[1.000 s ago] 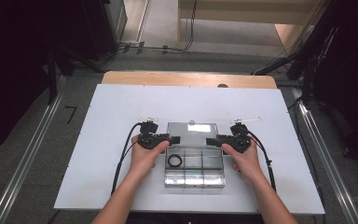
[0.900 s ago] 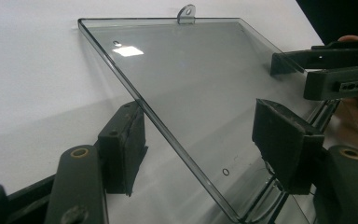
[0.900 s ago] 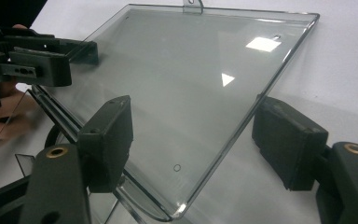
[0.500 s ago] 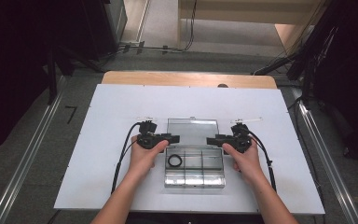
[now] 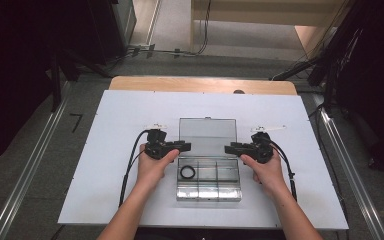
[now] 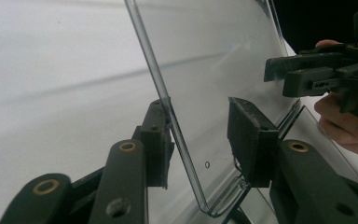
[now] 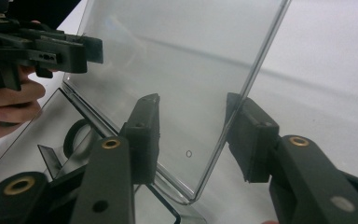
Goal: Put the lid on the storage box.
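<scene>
Left hand-held gripper [image 5: 186, 146]: jaws spread, straddling lid [image 5: 207, 137] edge, not clamped | right hand-held gripper [image 5: 228, 148]: same on far edge | lid stands raised between them | clear box [image 5: 209, 185] open on bench [image 5: 105, 130], black ring [image 5: 187, 172] inside | opening looks nearly done, release left.

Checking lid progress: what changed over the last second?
The clear lid swung up and back from its low tilt to nearly upright. Both claws, left and right, moved with it, each straddling a side edge of the lid with jaws apart, not clamped. The box base, the black ring inside it and the table stayed put.
</scene>
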